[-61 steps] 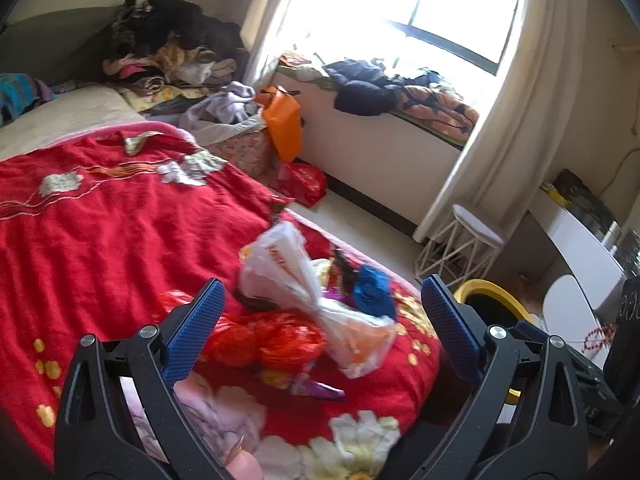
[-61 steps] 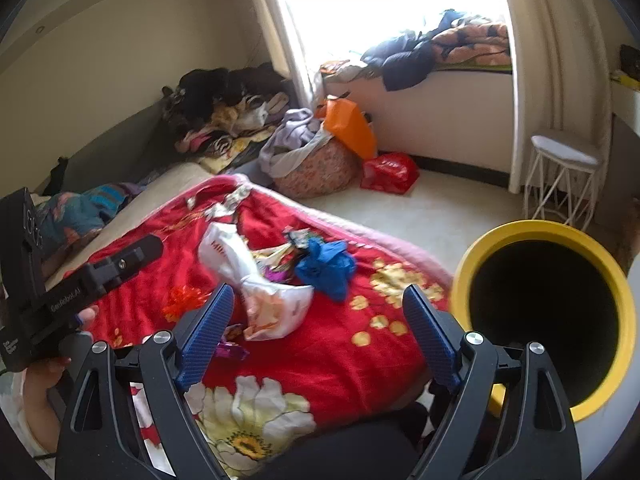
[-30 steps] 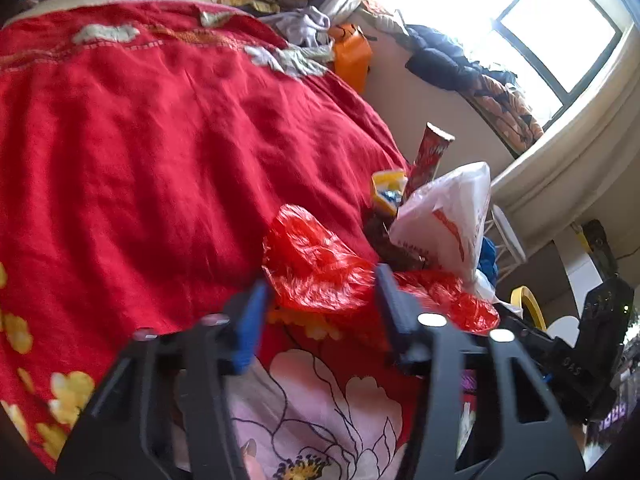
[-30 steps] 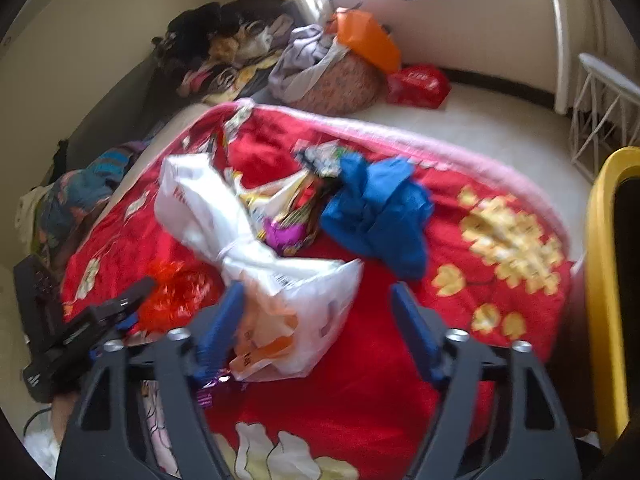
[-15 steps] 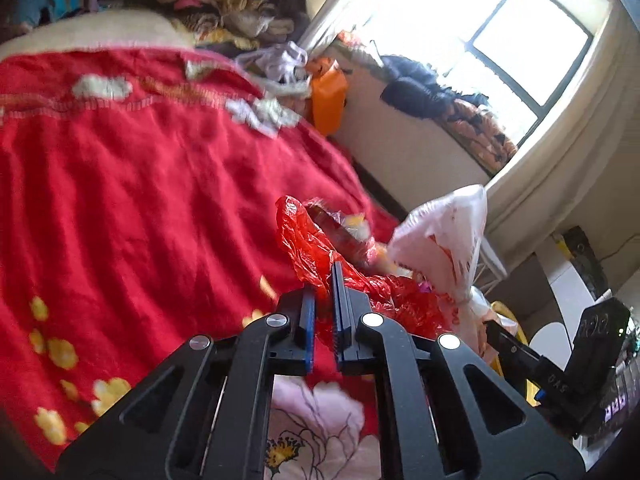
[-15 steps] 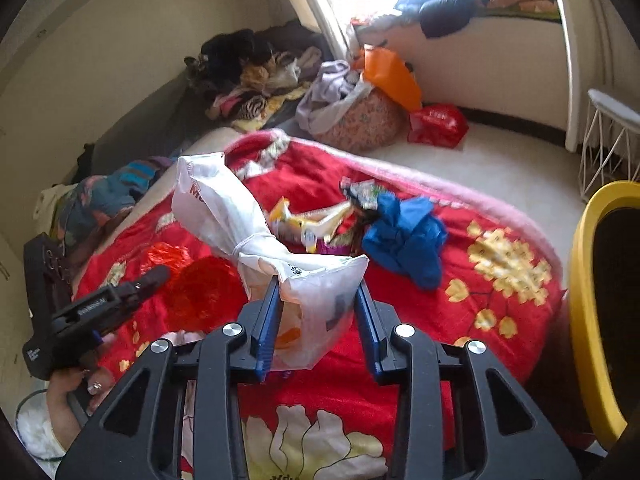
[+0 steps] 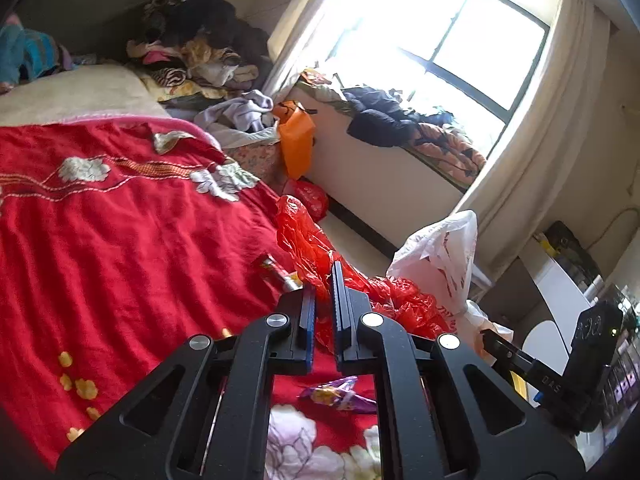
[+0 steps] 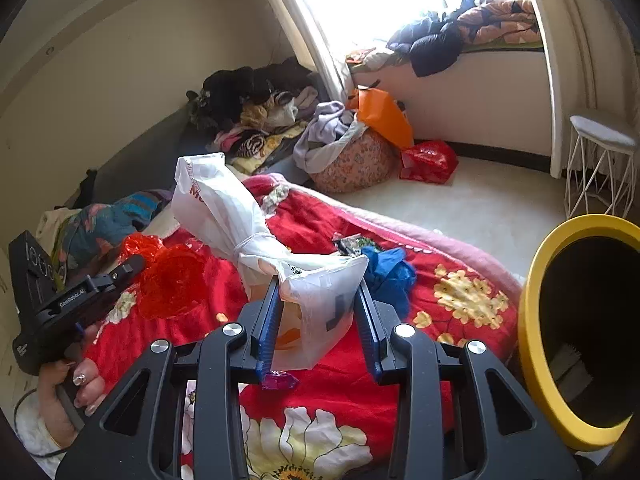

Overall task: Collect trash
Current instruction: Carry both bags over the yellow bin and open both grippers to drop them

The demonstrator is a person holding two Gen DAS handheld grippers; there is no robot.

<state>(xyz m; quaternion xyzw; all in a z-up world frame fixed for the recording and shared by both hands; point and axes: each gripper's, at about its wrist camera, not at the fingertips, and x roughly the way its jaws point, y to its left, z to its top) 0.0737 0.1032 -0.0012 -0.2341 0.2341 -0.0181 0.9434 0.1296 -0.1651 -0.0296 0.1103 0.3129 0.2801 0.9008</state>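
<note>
My left gripper (image 7: pixel 323 280) is shut on a crumpled red plastic bag (image 7: pixel 308 240) and holds it above the red bedspread (image 7: pixel 120 232). The bag also shows in the right wrist view (image 8: pixel 172 280), at the left gripper's tip (image 8: pixel 134 264). My right gripper (image 8: pixel 318 292) is shut on a white plastic bag (image 8: pixel 320 300) lifted off the bed; it also shows in the left wrist view (image 7: pixel 440 252). A blue bag (image 8: pixel 388 272), dark wrappers (image 8: pixel 354 244) and a purple wrapper (image 7: pixel 336 394) lie on the bed. A yellow-rimmed bin (image 8: pixel 532 320) stands at the right.
A red snack stick wrapper (image 7: pixel 276 272) lies on the bedspread. Clothes pile (image 8: pixel 256 108) lies at the bed's head. A laundry basket (image 8: pixel 352 160), an orange bag (image 8: pixel 384 116) and a red bag (image 8: pixel 430 162) sit on the floor. A white wire stool (image 8: pixel 600 160) stands by the curtain.
Both grippers have closed on their bags and lifted them off the bed: the left on the red bag, the right on the white bag. Both views have tilted up.
</note>
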